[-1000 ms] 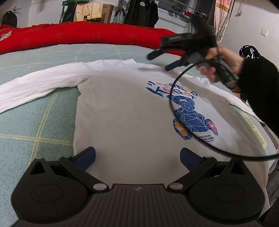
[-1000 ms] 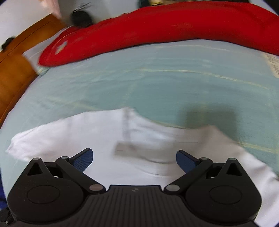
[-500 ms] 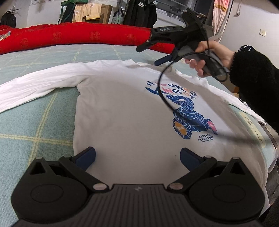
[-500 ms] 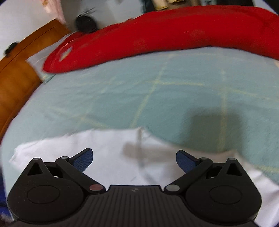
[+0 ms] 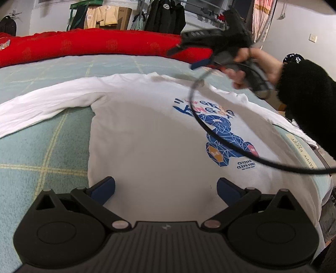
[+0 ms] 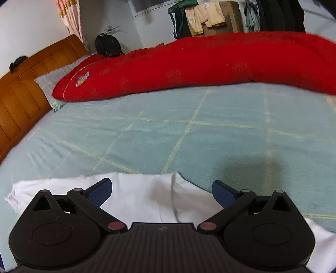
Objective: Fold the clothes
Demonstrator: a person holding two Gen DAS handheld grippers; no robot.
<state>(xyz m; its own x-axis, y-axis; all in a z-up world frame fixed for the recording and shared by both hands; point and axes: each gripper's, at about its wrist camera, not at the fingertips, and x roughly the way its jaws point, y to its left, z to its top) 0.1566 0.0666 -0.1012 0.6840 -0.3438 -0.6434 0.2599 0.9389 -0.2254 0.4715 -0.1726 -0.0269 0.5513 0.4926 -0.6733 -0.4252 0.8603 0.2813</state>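
A white long-sleeved shirt (image 5: 147,134) with a blue bear print (image 5: 222,136) lies spread flat on the bed, one sleeve (image 5: 42,100) stretched to the left. My left gripper (image 5: 166,188) hovers open over the shirt's lower hem, nothing between its fingers. In the left wrist view a person's hand (image 5: 247,65) holds my right gripper (image 5: 184,56) in the air above the collar, jaws apart. The right wrist view shows my right gripper (image 6: 161,190) open above the shirt's collar and shoulder (image 6: 147,195).
The bed has a pale green checked sheet (image 6: 189,130). A long red quilt roll (image 6: 199,65) lies along the far side, a wooden headboard (image 6: 25,88) at the left. A black cable (image 5: 220,134) loops over the shirt. Clothes hang behind (image 5: 163,16).
My right gripper has risen and tilted up above the collar, so less of the shirt and more of the bed shows in its view. The left gripper has stayed put.
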